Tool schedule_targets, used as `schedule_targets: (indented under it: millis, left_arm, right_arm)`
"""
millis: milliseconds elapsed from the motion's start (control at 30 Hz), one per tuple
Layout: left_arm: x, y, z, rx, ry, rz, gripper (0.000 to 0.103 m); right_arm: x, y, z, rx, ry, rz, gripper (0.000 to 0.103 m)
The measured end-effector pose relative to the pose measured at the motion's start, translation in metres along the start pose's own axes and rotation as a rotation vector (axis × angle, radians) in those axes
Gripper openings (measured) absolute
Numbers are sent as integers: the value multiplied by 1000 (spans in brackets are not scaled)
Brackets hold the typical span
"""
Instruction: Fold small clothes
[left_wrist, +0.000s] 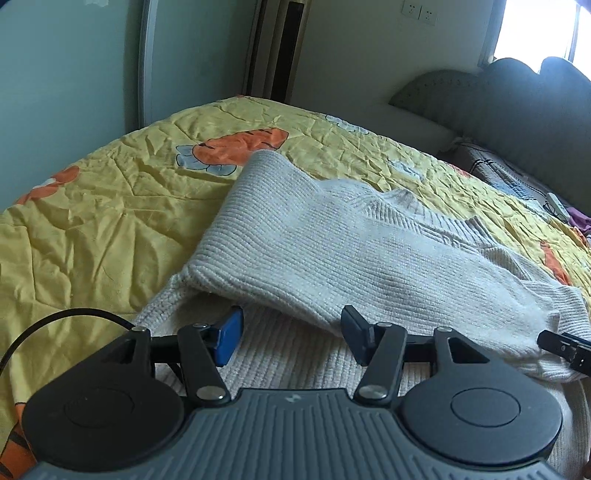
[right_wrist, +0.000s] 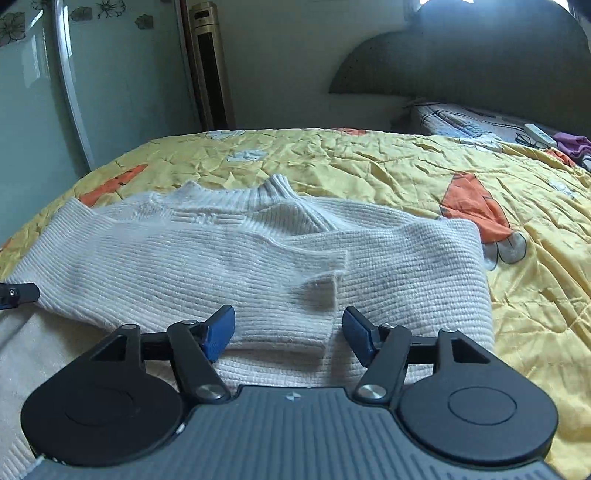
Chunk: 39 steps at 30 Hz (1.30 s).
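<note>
The bottom part of the white sweater was hidden under both gripper bodies, so its hem could not be seen. It lay on the yellow quilt with orange cartoon prints, and both sleeves were folded across its front. The left gripper was spread wide and held nothing, with the folded left sleeve just past its blue pads. The right gripper was spread wide too, at the two sleeve cuffs. Far off by the gray headboard lay a white remote, glasses and something purple, too small to make out. A tall fan stood by the wall.
</note>
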<state>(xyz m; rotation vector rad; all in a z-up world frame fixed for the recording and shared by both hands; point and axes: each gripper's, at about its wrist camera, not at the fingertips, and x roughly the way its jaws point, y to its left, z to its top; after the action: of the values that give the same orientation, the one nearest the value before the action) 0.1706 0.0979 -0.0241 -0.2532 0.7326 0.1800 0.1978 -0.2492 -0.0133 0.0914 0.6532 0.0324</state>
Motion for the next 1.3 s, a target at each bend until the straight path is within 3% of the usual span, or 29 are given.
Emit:
schedule_targets:
  millis: [400,600,833,1033,1300]
  left_arm:
    - [-11,6,-16,56,11,37,63]
    - [-22,7,-31,107,-3,53,72]
    - [-33,2,-51,201,-31,78,80]
    - [-39,4,-65,216,-75,74,86]
    - [-40,8,-65,206,-73,48,91]
  right_arm:
    - [-31,11,-26,2,-6,15,83]
    - [-49,25,-43,-33,9,26,94]
    - [-68,49,-68,-122,-5,-35,98]
    - [-77,63,-83,-194,-18,-84,103]
    - [-89,52,-95,-120,-18,-135,102]
